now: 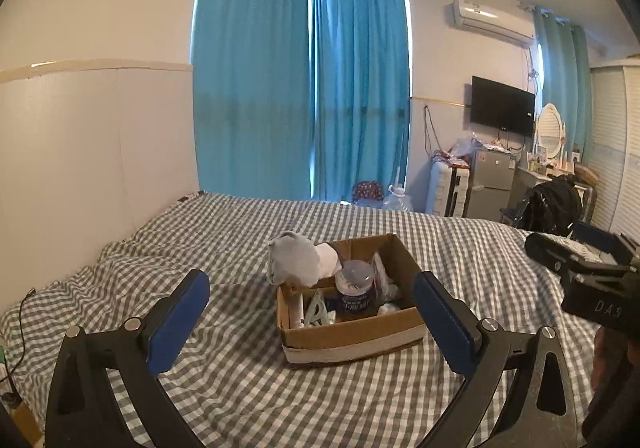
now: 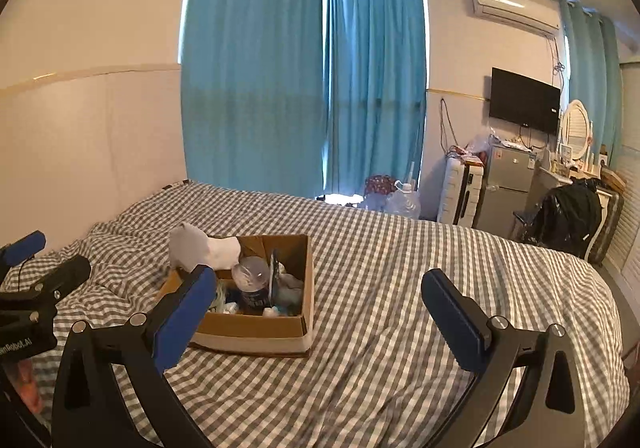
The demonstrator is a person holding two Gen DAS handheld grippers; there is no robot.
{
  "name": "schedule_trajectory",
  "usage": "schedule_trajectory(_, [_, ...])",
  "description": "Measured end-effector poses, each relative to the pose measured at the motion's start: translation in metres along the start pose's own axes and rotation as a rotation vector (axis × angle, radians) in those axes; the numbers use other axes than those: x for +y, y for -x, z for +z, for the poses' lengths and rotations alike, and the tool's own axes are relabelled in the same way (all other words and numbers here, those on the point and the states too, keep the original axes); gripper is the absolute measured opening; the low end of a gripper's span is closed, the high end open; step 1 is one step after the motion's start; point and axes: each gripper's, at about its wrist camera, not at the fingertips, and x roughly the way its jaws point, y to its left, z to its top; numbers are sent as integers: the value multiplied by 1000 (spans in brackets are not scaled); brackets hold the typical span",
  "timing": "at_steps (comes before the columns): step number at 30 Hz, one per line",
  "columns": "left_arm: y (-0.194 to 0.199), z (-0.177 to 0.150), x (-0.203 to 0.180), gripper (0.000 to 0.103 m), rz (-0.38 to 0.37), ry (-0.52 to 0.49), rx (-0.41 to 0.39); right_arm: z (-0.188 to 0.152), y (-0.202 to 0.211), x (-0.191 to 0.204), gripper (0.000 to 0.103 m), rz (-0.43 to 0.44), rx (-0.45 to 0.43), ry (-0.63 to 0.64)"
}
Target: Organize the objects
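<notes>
On the checked bedspread, mid-bed, sits an open cardboard box, holding a clear-lidded jar upright near its middle, small pale items at the near end, and a grey-and-white cloth draped over the far left rim. Just short of the box hangs the left gripper, blue pads spread wide to either side and holding nothing; right of the box hovers the right gripper, likewise wide open and empty. Beyond the bed's far edge stand blue curtains, with a TV and fridge far right.
</notes>
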Motion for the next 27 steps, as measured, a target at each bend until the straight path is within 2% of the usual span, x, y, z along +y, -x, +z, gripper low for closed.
schedule_trajectory(27, [-5, -4, 5, 103, 21, 13, 22, -9, -4, 7, 103, -24, -20, 15])
